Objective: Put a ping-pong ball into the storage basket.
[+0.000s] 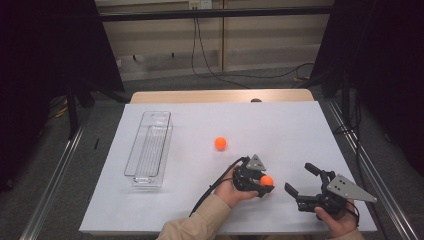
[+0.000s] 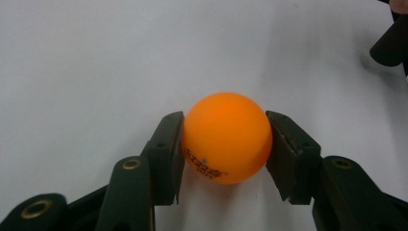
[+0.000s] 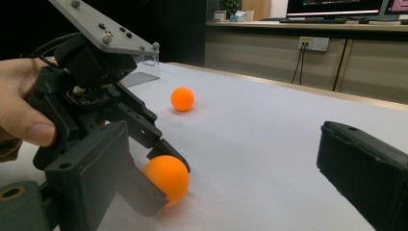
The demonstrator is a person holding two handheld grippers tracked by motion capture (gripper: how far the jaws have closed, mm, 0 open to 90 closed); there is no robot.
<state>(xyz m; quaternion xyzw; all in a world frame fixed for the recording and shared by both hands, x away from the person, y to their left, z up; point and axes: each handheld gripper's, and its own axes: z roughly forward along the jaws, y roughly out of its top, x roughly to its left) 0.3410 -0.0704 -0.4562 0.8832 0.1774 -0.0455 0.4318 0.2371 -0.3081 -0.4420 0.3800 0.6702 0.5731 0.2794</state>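
My high view looks forward and down from above my side of the white-covered surface, taking in its whole top. My left gripper view rides low and very near, facing down along its own fingers at the small orange plastic ball between them. My right gripper view sits just above the surface and looks level across it. All three share that ball; the high view and the right gripper view also share the second orange ball farther off.
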